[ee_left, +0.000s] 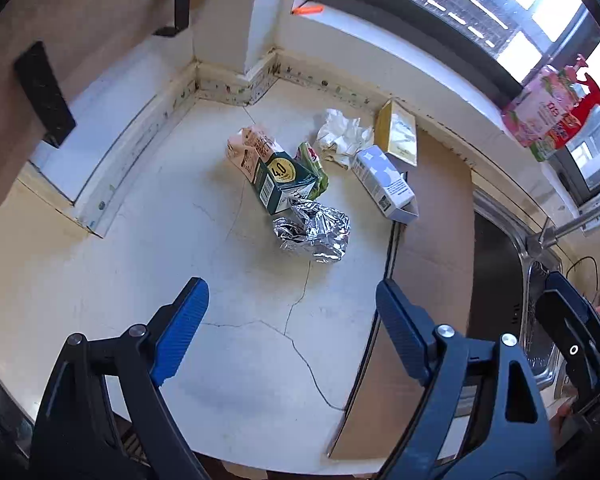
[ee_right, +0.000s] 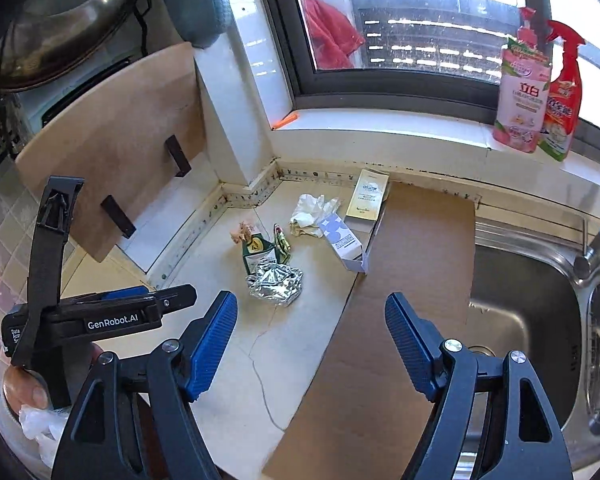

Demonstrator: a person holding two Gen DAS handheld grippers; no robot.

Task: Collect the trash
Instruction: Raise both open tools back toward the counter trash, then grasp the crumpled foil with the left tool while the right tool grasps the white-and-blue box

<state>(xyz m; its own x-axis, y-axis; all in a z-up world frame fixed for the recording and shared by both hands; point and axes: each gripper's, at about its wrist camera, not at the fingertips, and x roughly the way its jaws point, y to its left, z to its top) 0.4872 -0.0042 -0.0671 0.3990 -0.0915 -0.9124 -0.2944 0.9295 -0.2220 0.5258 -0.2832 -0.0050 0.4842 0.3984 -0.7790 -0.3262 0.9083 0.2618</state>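
Bright daylight through the window (ee_right: 440, 20) — glass blown out, sharp focus, fisheye bending at edges

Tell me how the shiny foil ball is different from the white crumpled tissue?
The crumpled silver foil ball is shiny and mirror-like; the crumpled white paper tissue is dull and soft-looking. The foil lies nearest the camera, touching the dark green carton; the tissue lies farther back, near the wall, beside the yellow box. Both are scrunched-up trash lying loose on the pale cracked countertop, and neither is held.
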